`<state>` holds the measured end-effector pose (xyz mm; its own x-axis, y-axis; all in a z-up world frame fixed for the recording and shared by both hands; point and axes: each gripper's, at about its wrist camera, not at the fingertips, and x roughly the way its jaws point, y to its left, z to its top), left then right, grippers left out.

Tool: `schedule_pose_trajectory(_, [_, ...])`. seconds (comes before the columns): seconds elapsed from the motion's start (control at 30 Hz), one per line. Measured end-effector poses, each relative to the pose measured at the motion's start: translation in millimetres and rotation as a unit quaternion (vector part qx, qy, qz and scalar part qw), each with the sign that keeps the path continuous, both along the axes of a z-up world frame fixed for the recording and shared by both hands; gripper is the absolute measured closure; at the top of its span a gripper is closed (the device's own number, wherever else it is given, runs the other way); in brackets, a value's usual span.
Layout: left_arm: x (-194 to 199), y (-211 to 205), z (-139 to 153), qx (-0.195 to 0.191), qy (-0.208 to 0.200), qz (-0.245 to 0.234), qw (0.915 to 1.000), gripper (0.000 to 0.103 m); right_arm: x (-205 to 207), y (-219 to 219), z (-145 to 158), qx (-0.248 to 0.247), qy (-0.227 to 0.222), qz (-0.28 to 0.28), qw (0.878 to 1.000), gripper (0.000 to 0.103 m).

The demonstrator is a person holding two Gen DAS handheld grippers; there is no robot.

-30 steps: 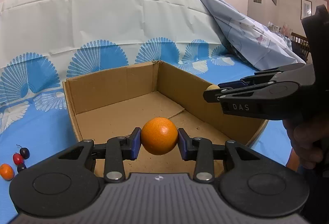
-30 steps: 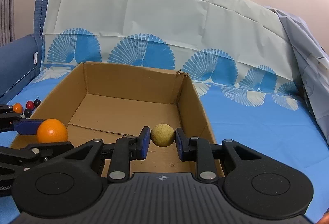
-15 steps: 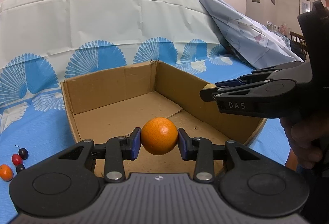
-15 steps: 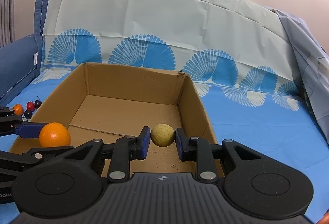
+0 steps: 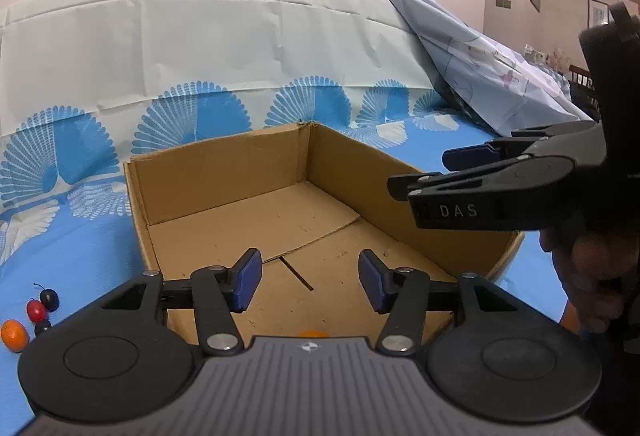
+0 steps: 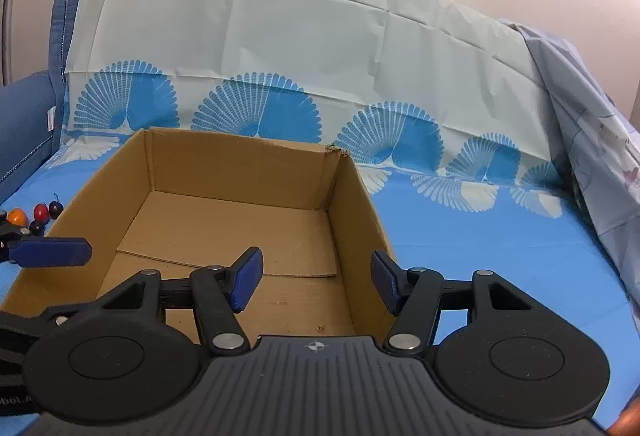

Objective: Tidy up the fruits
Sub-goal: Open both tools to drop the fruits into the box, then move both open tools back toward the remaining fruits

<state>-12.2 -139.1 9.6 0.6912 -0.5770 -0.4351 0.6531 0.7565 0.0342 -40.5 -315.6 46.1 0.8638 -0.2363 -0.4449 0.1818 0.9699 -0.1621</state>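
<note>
The blue-padded fingers (image 5: pixel 248 278) of the left gripper (image 5: pixel 308 280) and right gripper (image 6: pixel 316 282) are opening, with nothing between them, above the brown cardboard box (image 6: pixel 240 164). Only an orange sliver (image 5: pixel 312 333) shows inside; 4 small fruits (image 5: pixel 30 316) wait outside.

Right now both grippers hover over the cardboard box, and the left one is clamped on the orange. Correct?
Not quite. The left gripper holds nothing: its jaws are opening with nothing between them, as the left wrist view shows. Only an orange sliver peeks out low in the cardboard box. Both grippers do hover over it.
</note>
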Motion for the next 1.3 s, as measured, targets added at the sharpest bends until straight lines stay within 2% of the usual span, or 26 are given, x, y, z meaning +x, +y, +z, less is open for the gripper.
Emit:
schedule_pose_trajectory(0.17, [-4, 7, 3, -0.015, -0.020, 0.014, 0.9996, 0.044, -4, -4, 3, 0.021, -0.022, -0.008, 1.000, 0.040])
schedule_pose_trajectory(0.27, [-5, 14, 6, -0.026, -0.037, 0.025, 0.9987, 0.044, -8, -5, 8, 0.028, -0.046, -0.026, 0.998, 0.032])
schedule_pose_trajectory(0.33, [-8, 18, 7, -0.027, -0.051, 0.040, 0.9975, 0.044, -10, -5, 10, 0.030, -0.061, -0.039, 0.997, 0.021])
schedule_pose_trajectory(0.47, [-18, 28, 14, -0.027, -0.076, 0.054, 0.9953, 0.044, -16, -5, 16, 0.038, -0.092, -0.057, 0.993, 0.015])
schedule_pose_trajectory(0.53, [-22, 33, 17, -0.024, -0.079, 0.055, 0.9951, 0.044, -18, -4, 16, 0.042, -0.093, -0.061, 0.993, 0.014])
schedule_pose_trajectory(0.63, [-26, 37, 16, 0.002, -0.081, 0.044, 0.9957, 0.044, -23, 1, 19, 0.050, -0.099, -0.050, 0.993, 0.014])
schedule_pose_trajectory(0.7, [-26, 42, 16, 0.016, -0.066, 0.031, 0.9972, 0.049, -28, 7, 21, 0.050, -0.104, -0.036, 0.993, 0.014])
schedule_pose_trajectory(0.77, [-26, 48, 19, 0.010, -0.055, 0.021, 0.9982, 0.064, -32, 12, 24, 0.055, -0.108, -0.025, 0.992, 0.015])
schedule_pose_trajectory(0.8, [-27, 52, 22, 0.005, -0.052, 0.013, 0.9986, 0.065, -34, 13, 25, 0.057, -0.110, -0.022, 0.992, 0.015])
schedule_pose_trajectory(0.87, [-27, 63, 31, -0.011, -0.037, -0.021, 0.9990, 0.084, -39, 16, 27, 0.058, -0.114, -0.021, 0.991, 0.016])
schedule_pose_trajectory(0.97, [-26, 79, 49, 0.006, -0.048, -0.054, 0.9974, 0.086, -45, 19, 29, 0.064, -0.118, -0.022, 0.991, 0.027])
schedule_pose_trajectory(1.03, [-18, 97, 62, 0.015, -0.051, -0.062, 0.9967, 0.087, -47, 20, 30, 0.076, -0.115, -0.016, 0.990, 0.047])
schedule_pose_trajectory(1.07, [-12, 108, 67, 0.015, -0.050, -0.057, 0.9970, 0.087, -47, 21, 31, 0.084, -0.113, -0.011, 0.990, 0.052])
schedule_pose_trajectory(1.13, [4, 130, 69, 0.014, -0.035, -0.032, 0.9988, 0.086, -48, 24, 32, 0.096, -0.113, 0.001, 0.989, 0.067])
schedule_pose_trajectory(1.2, [17, 151, 58, 0.009, -0.005, 0.011, 0.9999, 0.086, -48, 30, 32, 0.098, -0.111, 0.010, 0.989, 0.071])
schedule_pose_trajectory(1.27, [33, 166, 48, 0.005, 0.051, 0.071, 0.9962, 0.087, -49, 39, 31, 0.100, -0.108, 0.023, 0.989, 0.071])
schedule_pose_trajectory(1.3, [35, 174, 50, -0.013, 0.046, 0.098, 0.9940, 0.087, -48, 44, 30, 0.101, -0.106, 0.031, 0.989, 0.071])
